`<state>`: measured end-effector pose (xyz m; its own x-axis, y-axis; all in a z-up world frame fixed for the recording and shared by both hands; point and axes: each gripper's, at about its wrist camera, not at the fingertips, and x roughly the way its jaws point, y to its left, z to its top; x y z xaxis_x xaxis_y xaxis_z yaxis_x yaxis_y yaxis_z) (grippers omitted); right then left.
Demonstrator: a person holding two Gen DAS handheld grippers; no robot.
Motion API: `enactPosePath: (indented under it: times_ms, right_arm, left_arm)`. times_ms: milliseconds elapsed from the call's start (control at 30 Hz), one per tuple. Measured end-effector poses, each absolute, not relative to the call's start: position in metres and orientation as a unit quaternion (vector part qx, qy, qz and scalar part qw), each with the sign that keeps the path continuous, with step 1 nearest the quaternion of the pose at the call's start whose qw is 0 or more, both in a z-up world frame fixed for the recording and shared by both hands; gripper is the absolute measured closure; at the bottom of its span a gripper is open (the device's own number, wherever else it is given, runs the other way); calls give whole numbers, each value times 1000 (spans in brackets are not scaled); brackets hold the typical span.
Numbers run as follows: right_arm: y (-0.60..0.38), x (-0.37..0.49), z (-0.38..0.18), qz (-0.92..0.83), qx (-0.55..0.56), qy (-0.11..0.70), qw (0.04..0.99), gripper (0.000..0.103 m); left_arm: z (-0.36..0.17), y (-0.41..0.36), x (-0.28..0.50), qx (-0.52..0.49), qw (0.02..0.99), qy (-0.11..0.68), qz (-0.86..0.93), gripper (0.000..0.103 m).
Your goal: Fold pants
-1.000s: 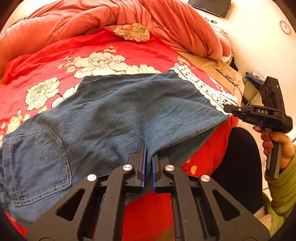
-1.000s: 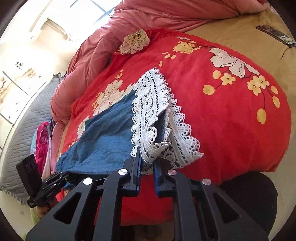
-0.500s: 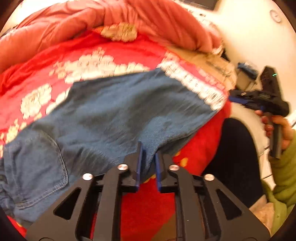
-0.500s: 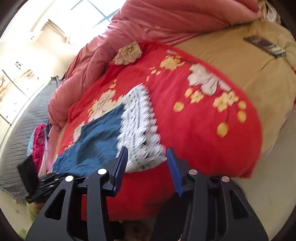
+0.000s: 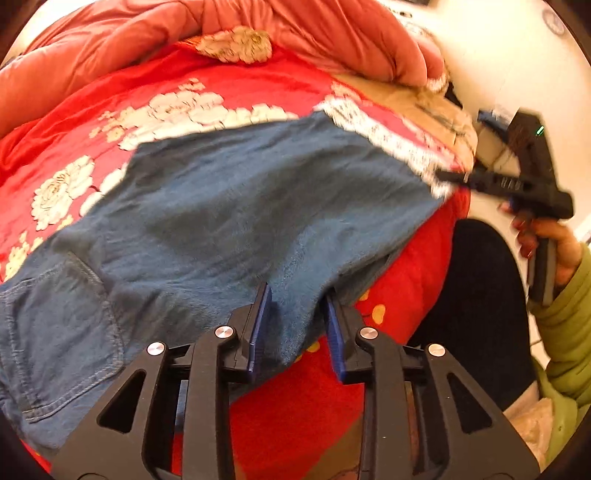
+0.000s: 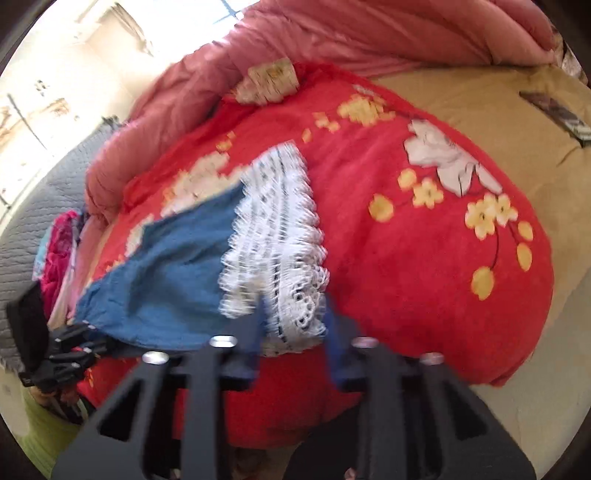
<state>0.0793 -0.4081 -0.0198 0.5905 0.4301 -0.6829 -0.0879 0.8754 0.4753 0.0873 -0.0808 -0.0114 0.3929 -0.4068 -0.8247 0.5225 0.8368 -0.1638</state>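
Note:
Blue denim pants (image 5: pixel 229 214) with a white lace hem (image 6: pixel 280 236) lie flat across the red flowered blanket (image 5: pixel 110 110). A back pocket (image 5: pixel 59 317) shows at the lower left. My left gripper (image 5: pixel 297 323) is open, its jaws astride the near edge of the denim. My right gripper (image 6: pixel 291 325) is open, its jaws either side of the near corner of the lace hem. It also shows in the left wrist view (image 5: pixel 454 177) at the hem. The left gripper appears at the denim's near edge in the right wrist view (image 6: pixel 74 343).
A pink duvet (image 5: pixel 258 26) is heaped at the back of the bed. A tan sheet (image 6: pixel 498 110) with a dark remote (image 6: pixel 554 114) lies to the right. Colourful clothes (image 6: pixel 59 254) are piled at the left. The bed edge drops off just below the grippers.
Both grippers have opened and let go of the pants. The lace hem, bunched up a second ago, now lies spread flat on the blanket.

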Motion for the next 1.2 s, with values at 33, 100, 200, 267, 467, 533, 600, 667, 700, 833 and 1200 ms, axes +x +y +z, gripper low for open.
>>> enactPosePath:
  times_ms: [33,100,200,267,467,533,600,667,700,833,1200]
  right_arm:
    - [-410,76,-15,153,204,416,873,89]
    - [-411,74,-4,158,189,403,881,89]
    - [-410,81,-8,154,181,418,877,88]
    - [-408,84,-20,146,179,441,867,80]
    - [-417,79,-23,131,202,438,866,67]
    - [-418,76,-15,114,188,432,875,64]
    - [-421,73,-7,96,175,424,883,64]
    - [-424,68,3,79,163,408,895,62]
    - [-422,66,8,74,153,400,901,62]
    - [-386,60,29,119,96,371,916,56]
    - [-264,79,-14,240,-28,442,864,57]
  left_arm:
    - [-12,-83,86,65,832,475,-279,82]
    - [-12,-85,84,70,832,472,-283,81]
    - [-13,-83,85,68,831,476,-280,79]
    - [-16,-80,89,61,829,485,-271,79]
    - [-10,-78,83,55,824,485,-287,69]
    - [3,-71,80,43,830,472,-294,68]
    - [21,-56,78,23,842,452,-294,63]
    - [32,-43,77,8,853,437,-286,60]
    - [36,-36,76,2,857,433,-280,60]
    - [30,-12,83,-20,862,448,-236,60]
    - [-14,29,101,36,853,517,-59,53]
